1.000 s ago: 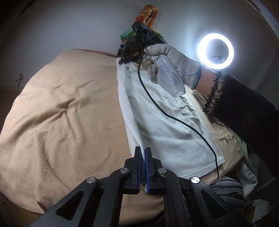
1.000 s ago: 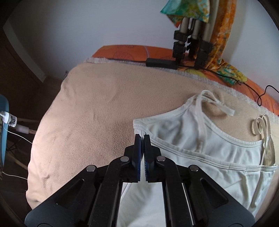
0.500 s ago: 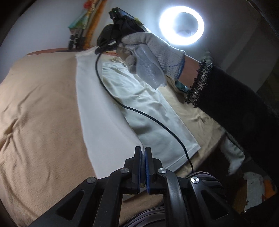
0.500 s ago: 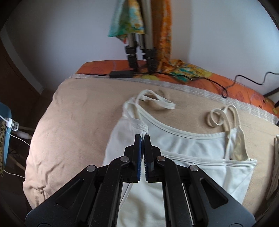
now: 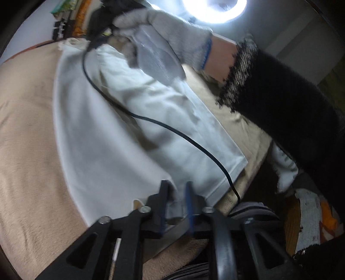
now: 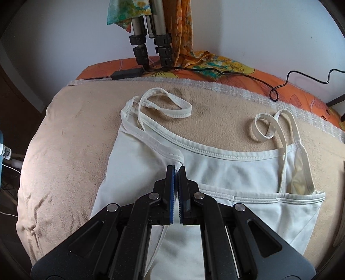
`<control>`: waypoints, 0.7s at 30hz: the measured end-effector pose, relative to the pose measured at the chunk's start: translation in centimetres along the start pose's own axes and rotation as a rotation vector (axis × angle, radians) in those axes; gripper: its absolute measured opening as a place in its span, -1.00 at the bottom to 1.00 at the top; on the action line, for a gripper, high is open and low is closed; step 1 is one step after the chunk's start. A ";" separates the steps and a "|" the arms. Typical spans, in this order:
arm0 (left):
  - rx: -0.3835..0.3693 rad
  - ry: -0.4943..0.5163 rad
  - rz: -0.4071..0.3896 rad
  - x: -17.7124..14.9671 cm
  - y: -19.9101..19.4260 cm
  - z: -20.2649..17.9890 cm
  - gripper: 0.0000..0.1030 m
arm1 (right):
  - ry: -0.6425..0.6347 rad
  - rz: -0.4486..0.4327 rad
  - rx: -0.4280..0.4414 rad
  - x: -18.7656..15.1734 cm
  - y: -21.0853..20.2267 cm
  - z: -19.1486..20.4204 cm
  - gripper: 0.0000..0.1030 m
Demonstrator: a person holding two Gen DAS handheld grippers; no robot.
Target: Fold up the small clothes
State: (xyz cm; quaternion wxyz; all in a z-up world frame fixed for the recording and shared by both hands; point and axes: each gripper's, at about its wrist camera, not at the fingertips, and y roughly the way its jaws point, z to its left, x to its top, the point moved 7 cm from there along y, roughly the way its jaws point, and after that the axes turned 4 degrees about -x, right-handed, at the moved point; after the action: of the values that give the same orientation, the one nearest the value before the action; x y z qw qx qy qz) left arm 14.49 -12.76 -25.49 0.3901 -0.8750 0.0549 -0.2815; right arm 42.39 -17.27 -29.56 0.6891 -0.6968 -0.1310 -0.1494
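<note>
A white strappy top [image 6: 226, 172] lies on the beige blanket [image 6: 64, 150], its left side folded over toward the middle. My right gripper [image 6: 177, 170] is shut on the folded top edge of the white top. In the left wrist view the white top [image 5: 103, 133] lies lengthwise, folded side on top. My left gripper [image 5: 175, 189] stands open at the hem corner, with the cloth lying between the fingers. The gloved right hand [image 5: 163, 43] holds the other gripper at the far end.
A black cable [image 5: 151, 120] trails across the top. A ring light [image 5: 213, 10] shines at the back. Tripod legs [image 6: 148, 36], a power adapter [image 6: 127, 73] and cables lie on the orange sheet [image 6: 237, 79] behind the blanket. The bed edge drops at the left.
Both grippers carried the left side of the top over toward the middle. The left gripper has opened and let go of the hem; the right one stays shut on the top edge.
</note>
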 end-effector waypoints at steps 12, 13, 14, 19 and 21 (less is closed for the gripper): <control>0.068 0.019 -0.100 0.0 -4.1 -1.1 -0.36 | 0.145 -0.160 0.052 -1.6 -9.1 -7.2 -0.14; 0.082 0.020 -0.114 0.0 -4.7 -1.1 -0.37 | 0.154 -0.174 0.057 -2.2 -10.1 -8.0 -0.14; 0.094 0.019 -0.126 0.1 -5.2 -1.2 -0.37 | 0.163 -0.189 0.062 -2.8 -11.1 -8.8 -0.14; 0.150 0.026 -0.183 0.6 -6.9 -1.7 -0.39 | 0.193 -0.242 0.049 -5.5 -16.1 -12.6 -0.14; 0.171 0.044 -0.197 1.0 -7.1 -2.4 -0.40 | 0.211 -0.263 0.052 -7.0 -17.8 -14.2 -0.14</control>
State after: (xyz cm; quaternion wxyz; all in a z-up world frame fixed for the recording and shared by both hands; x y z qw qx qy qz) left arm 13.14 -9.78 -18.71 0.4326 -0.8332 -0.0467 -0.3412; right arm 28.63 -30.99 -15.76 0.6914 -0.6362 -0.1516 -0.3071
